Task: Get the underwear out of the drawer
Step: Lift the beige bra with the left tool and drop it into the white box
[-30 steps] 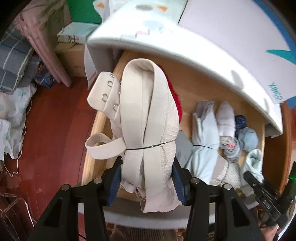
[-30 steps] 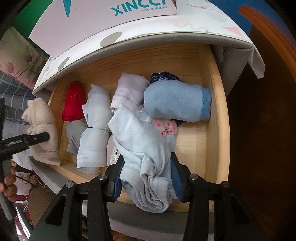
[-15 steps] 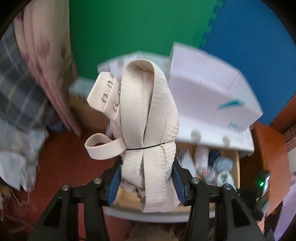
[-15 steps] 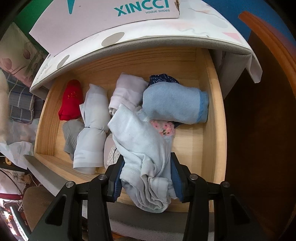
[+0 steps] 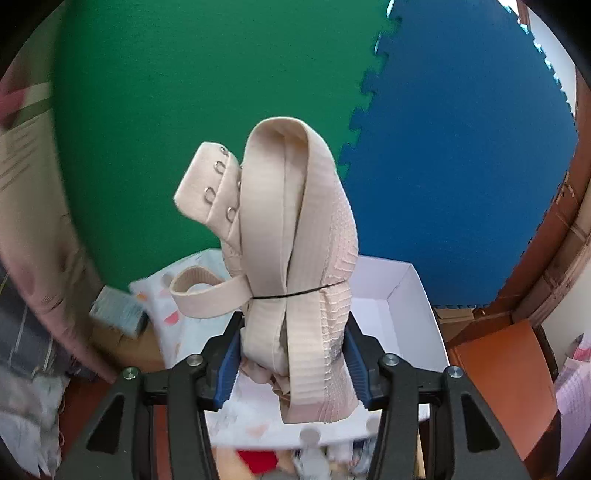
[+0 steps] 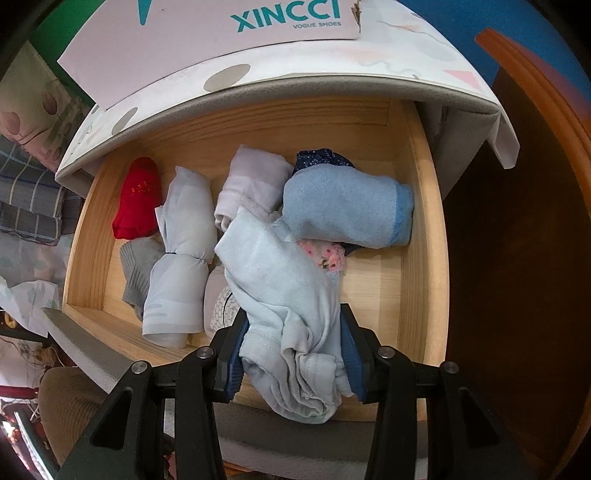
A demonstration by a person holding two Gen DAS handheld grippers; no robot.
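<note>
My left gripper is shut on a rolled beige bra bound with a thin black band, held high above the dresser top in front of an open white shoe box. My right gripper is shut on a pale blue underwear bundle over the front of the open wooden drawer. In the drawer lie a red roll, a pale blue tied roll, a white roll, a blue fleece roll, a grey piece and a floral piece.
A green and blue foam wall stands behind. The white dresser top carries the XINCCI shoe box. Dark wood furniture stands right of the drawer. Bedding and cloth lie at the left.
My left gripper has lifted and tilted up with the bra, from over the drawer to above the dresser top facing the wall. My right gripper keeps its hold and has barely moved.
</note>
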